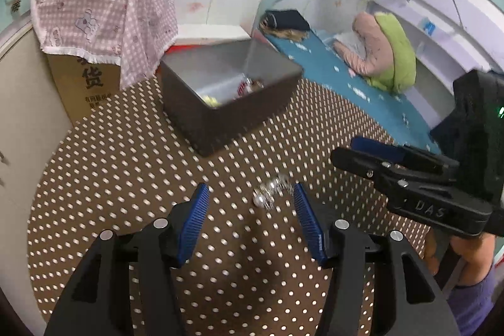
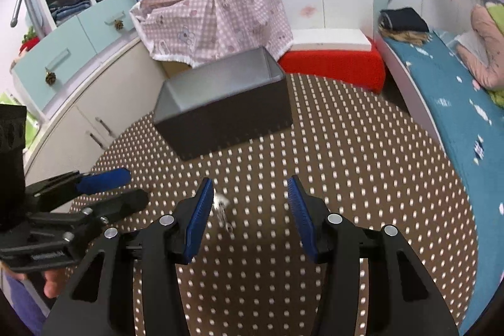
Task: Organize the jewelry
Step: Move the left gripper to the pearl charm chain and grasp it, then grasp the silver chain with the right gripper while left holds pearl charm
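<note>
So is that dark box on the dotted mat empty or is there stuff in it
Not empty. The left wrist view shows the dark box open-topped, with a few small items, yellow and reddish, on its floor near one corner. They are too blurred to identify.

Two handheld black tongs with blue ribbed pads

The left tongs [image 1: 252, 194] and right tongs [image 2: 250, 188] are built from matte black plastic arms, each finger [image 1: 197, 219] faced with a ribbed blue pad and pinned by round silver screws. "DAS" is embossed on the right tongs' side. A purple sleeve [image 1: 472, 307] is worn on the right arm, and another [image 2: 22, 304] on the left.
</note>
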Tool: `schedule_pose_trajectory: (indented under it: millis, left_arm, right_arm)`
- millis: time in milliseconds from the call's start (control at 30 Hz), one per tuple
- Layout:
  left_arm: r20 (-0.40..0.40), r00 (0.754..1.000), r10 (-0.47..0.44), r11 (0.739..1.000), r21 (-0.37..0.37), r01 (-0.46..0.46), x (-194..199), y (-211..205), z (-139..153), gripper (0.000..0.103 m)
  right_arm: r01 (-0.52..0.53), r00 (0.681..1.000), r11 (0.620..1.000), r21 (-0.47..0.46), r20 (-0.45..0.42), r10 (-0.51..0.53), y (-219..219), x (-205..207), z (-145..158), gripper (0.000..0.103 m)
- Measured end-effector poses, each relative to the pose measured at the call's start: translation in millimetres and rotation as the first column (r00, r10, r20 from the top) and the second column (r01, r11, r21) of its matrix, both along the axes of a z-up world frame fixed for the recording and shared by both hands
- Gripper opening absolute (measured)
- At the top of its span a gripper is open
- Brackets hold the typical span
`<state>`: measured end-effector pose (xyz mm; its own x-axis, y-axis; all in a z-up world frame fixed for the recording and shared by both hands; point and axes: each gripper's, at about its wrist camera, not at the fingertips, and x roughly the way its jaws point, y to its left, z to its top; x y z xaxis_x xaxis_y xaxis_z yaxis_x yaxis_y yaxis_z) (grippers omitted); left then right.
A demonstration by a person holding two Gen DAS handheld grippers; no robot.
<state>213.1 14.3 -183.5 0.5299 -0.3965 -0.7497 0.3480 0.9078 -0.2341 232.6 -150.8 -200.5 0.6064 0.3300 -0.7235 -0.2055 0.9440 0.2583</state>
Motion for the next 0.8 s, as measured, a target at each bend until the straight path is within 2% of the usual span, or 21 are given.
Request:
schedule_pose_trajectory:
  millis: [233,300,333,367,467,600,800]
  left_arm:
    - [-0.013,0.999,-0.041,0.995,0.095,0.042,2.8,-29.1,-24.0,0.049]
    - [-0.029,0.998,-0.048,0.994,0.096,0.051,6.1,-31.3,-29.3,0.034]
    - [-0.035,0.998,-0.050,0.994,0.097,0.053,7.2,-32.4,-30.8,0.030]
    - [-0.042,0.998,-0.052,0.993,0.100,0.056,8.5,-33.4,-32.6,0.027]
    - [-0.030,0.998,-0.059,0.991,0.118,0.062,8.4,-36.5,-32.3,0.027]
    - [-0.021,0.998,-0.065,0.988,0.141,0.067,10.3,-37.2,-31.5,0.012]
    - [-0.020,0.997,-0.075,0.988,0.132,0.077,9.2,-30.2,-30.8,0.009]
  right_arm:
    - [0.011,1.000,1.000,0.024,-0.020,-0.010,-8.5,-5.8,-9.7,0.049]
    - [0.013,1.000,1.000,0.026,-0.022,-0.012,-12.0,-6.0,-11.3,0.049]
    - [0.017,1.000,0.999,0.028,-0.022,-0.016,-13.7,-6.0,-12.1,0.052]
    - [0.019,1.000,0.999,0.029,-0.020,-0.018,-15.0,-6.1,-12.5,0.053]
    - [0.017,1.000,0.999,0.034,-0.023,-0.016,-16.0,-4.4,-14.1,0.053]
    - [0.011,1.000,1.000,0.029,-0.023,-0.010,-13.5,-2.6,-15.1,0.053]
    - [-0.001,0.999,1.000,0.029,-0.032,0.002,-6.9,-2.2,-18.2,0.053]
